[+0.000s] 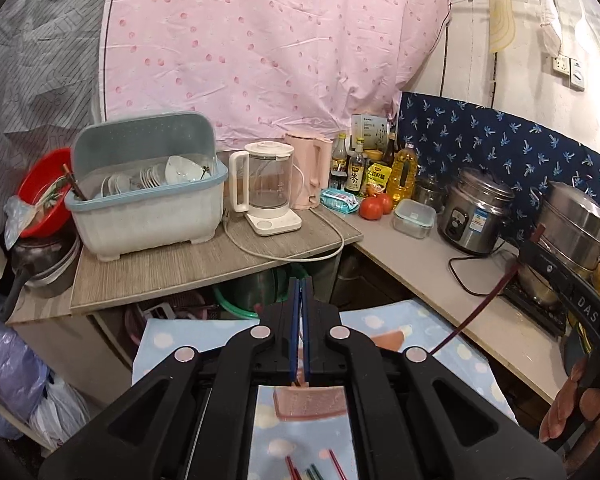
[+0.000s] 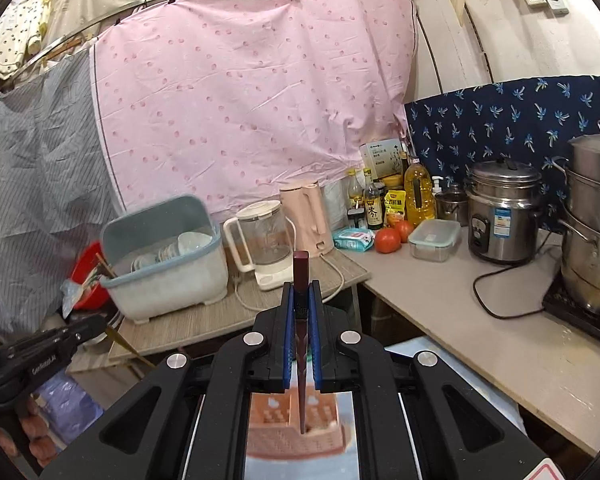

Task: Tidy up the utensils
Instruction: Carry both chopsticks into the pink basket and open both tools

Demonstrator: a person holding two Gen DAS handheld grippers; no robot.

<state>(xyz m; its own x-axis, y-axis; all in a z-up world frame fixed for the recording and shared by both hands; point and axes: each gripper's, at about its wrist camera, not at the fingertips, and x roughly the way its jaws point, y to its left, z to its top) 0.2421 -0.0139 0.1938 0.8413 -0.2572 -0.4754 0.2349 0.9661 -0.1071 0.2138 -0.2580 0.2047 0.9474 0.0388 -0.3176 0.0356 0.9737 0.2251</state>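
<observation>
Right tool (image 2: 301, 300): clenched on a single dark maroon chopstick (image 2: 301, 276), blue pads pressing it from both sides; the square butt end sticks up past the fingertips and the thin tip points down.
Chopstick position: the tip hangs over, or just inside, the pink perforated plastic utensil holder (image 2: 296, 432) below the tool; the holder is blurred, so I cannot tell whether the tip has touched its floor.
Left tool (image 1: 300, 296): blue pads nearly together, and I see nothing between them; whether something thin is pinched there I cannot tell.
Holder from the left view: the same pink holder (image 1: 310, 404) sits on a light blue cloth with pale dots (image 1: 400, 316), below the left tool.
Loose utensils: a few red and green sticks (image 1: 312, 470) lie on the cloth near the bottom edge, not yet gathered.
Step in hand: probably lowering the chopstick into the holder.
Risk, tilt: the chopstick is gripped near its upper half, so the long free tip may swing and miss the opening.
Risk, tipping: the holder looks light; a sideways push from the tip could topple or slide it on the soft cloth.
Risk, release: letting go too high could make the chopstick bounce out.
Surroundings: grey dish rack (image 1: 148, 200) and white glass kettle (image 1: 266, 188) stand well apart on the wooden tabletop (image 1: 204, 264).
</observation>
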